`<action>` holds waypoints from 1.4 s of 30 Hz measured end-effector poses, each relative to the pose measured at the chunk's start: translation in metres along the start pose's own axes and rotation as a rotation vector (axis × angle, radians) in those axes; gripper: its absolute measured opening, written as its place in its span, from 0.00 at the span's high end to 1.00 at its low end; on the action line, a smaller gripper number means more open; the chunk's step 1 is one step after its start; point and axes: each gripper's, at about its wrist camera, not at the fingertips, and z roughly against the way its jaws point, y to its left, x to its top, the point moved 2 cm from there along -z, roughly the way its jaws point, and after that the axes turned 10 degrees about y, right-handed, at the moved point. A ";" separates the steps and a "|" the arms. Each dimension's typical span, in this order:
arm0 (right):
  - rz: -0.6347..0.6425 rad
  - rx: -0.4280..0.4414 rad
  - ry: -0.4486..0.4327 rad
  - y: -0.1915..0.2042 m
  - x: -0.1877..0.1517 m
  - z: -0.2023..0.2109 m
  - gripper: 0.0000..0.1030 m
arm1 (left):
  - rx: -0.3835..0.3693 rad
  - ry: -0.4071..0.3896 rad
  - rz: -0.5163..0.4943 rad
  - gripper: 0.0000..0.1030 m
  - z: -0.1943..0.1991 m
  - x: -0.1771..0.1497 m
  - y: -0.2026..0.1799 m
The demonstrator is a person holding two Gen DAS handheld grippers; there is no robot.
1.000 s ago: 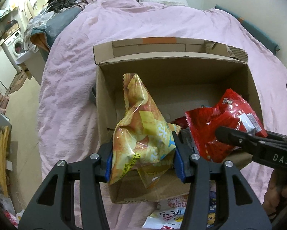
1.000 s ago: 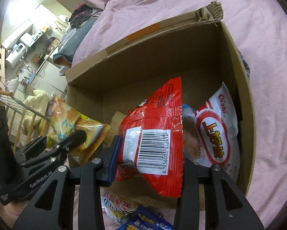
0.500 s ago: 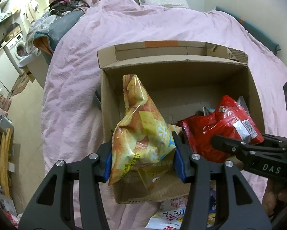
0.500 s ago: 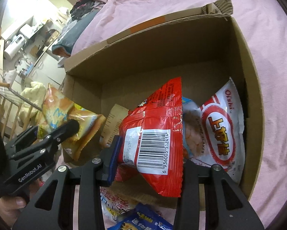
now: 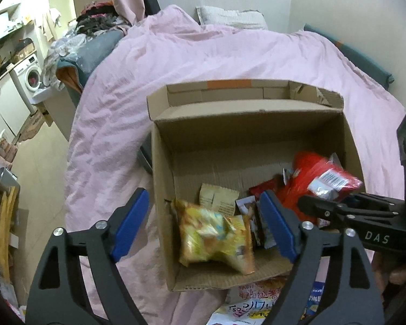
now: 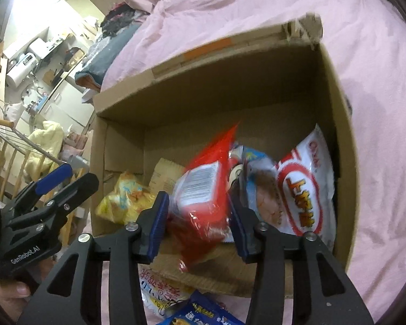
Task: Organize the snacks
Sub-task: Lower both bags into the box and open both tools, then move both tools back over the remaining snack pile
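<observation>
Both wrist views close above cardboard box (image 5: 162, 189) (image 6: 338, 86), angled down; box interior shared.

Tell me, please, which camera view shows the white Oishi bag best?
The right wrist view. There the white Oishi bag shows its whole red-and-white front, leaning at the right wall of the cardboard box. In the left wrist view the red bag hides it almost fully.

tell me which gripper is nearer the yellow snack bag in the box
Left. The left gripper is opening, its jaws straddling the yellow snack bag without touching. The right gripper, also opening, sits further right around the red snack bag.
</observation>
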 end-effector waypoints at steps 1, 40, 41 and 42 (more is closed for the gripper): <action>0.004 0.006 -0.010 0.001 0.001 0.002 0.49 | 0.000 -0.008 0.003 0.20 0.002 0.001 0.000; -0.039 -0.034 -0.234 0.007 -0.049 0.102 0.16 | -0.083 -0.173 0.219 0.03 0.073 -0.041 0.050; -0.038 -0.035 -0.233 0.007 -0.051 0.103 0.16 | -0.082 -0.172 0.225 0.03 0.075 -0.044 0.051; -0.036 -0.033 -0.227 0.008 -0.054 0.103 0.16 | -0.078 -0.169 0.224 0.03 0.076 -0.046 0.051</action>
